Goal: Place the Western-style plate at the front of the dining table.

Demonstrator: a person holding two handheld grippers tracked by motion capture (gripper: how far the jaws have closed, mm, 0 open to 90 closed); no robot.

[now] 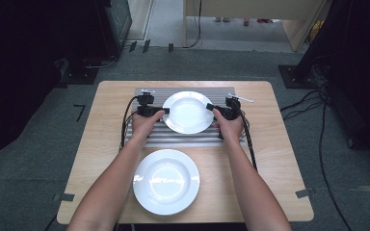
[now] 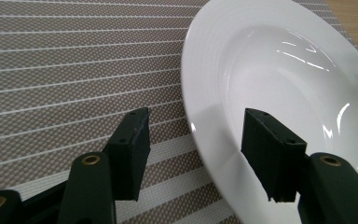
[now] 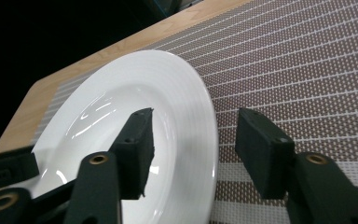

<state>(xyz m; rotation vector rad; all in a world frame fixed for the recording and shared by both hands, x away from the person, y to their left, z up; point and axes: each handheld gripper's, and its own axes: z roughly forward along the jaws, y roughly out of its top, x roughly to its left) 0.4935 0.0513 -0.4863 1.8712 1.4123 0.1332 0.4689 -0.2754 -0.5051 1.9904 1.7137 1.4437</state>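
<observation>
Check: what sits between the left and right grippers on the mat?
The far white plate: left gripper and right gripper straddle its opposite rims, open, on the striped mat, seen from the high view.

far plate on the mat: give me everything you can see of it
The far plate is round, glossy white, ceramic by the look, with a wide rim and a shallow well; faint rings run round the rim. It is empty and looks clean. It lies flat on the striped placemat at the table's far side. The left gripper and right gripper flank it at opposite edges, each with its open jaws straddling the rim, one jaw over the plate and one outside. Whether either jaw touches it cannot be told.
</observation>
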